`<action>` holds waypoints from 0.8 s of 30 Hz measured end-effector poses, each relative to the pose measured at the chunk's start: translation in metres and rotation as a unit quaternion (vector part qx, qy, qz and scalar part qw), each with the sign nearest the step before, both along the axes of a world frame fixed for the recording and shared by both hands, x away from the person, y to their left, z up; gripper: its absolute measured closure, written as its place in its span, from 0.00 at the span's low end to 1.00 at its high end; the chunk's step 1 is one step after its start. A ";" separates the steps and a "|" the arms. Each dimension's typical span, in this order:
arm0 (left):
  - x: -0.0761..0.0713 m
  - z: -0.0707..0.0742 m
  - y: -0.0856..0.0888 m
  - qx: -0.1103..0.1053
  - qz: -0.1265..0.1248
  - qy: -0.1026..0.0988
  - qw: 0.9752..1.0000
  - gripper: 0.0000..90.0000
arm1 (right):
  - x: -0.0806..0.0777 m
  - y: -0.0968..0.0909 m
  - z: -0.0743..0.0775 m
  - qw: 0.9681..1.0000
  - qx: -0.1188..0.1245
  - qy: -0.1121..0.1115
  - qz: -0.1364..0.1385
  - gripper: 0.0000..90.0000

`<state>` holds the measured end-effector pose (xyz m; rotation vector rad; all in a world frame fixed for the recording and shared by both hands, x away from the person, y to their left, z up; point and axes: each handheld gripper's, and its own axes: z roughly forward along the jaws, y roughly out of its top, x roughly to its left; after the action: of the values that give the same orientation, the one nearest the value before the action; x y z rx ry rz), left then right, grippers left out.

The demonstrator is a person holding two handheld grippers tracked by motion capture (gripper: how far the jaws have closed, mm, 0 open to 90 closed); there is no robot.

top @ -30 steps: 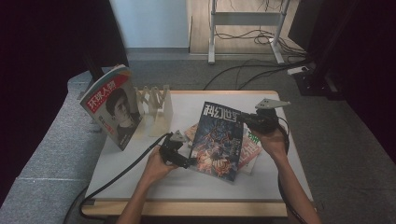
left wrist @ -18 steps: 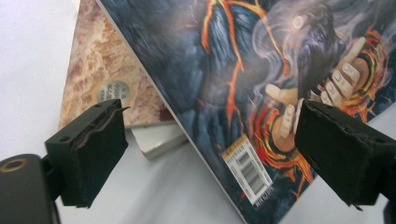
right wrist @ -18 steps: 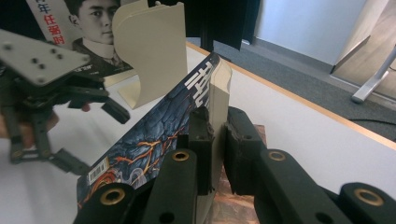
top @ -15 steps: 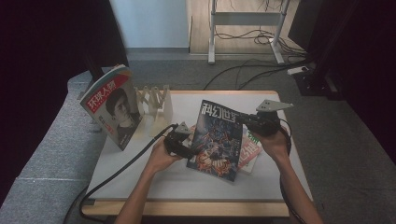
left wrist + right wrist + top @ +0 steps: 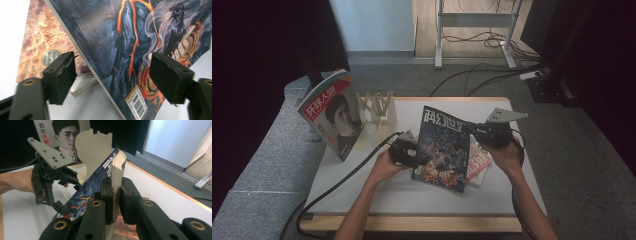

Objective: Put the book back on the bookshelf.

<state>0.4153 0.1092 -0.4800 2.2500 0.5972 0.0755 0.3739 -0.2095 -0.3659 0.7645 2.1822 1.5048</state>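
Note:
A dark-blue magazine (image 5: 443, 147) with orange cover art stands tilted on its lower edge at the middle of the table. My right gripper (image 5: 469, 128) is shut on its upper right edge; in the right gripper view the pads (image 5: 107, 195) pinch the pages (image 5: 117, 167). My left gripper (image 5: 419, 159) sits at the magazine's lower left edge. In the left gripper view its jaws (image 5: 112, 62) have just been closing and stand apart on either side of the magazine's (image 5: 117, 30) bottom edge, with the pads off it.
A red magazine (image 5: 331, 114) with a portrait leans on a beige slotted rack (image 5: 377, 107) at the back left. Another book (image 5: 479, 162) lies flat under the raised magazine. The left gripper's cable (image 5: 342, 180) trails off the table's (image 5: 412, 200) front left.
The left hand has shifted slightly right, up to the magazine's lower edge. The right gripper has lifted the magazine's top edge a little higher.

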 end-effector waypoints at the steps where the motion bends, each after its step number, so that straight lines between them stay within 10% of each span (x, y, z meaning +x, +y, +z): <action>1: 0.000 0.000 0.000 -0.001 -0.002 -0.001 1.000 0.28 | 0.000 0.000 0.000 1.000 0.001 -0.001 0.001 0.90; 13: -0.008 0.006 0.005 0.010 -0.012 -0.005 1.000 0.54 | -0.003 0.001 0.003 1.000 -0.001 -0.004 0.013 0.89; 24: -0.010 0.019 0.019 -0.023 -0.023 -0.001 0.999 0.78 | -0.002 0.001 0.011 1.000 0.006 -0.008 0.011 0.89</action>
<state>0.4049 0.1283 -0.4614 2.2167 0.5397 0.0410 0.3715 -0.2081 -0.3547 0.7329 2.1791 1.5301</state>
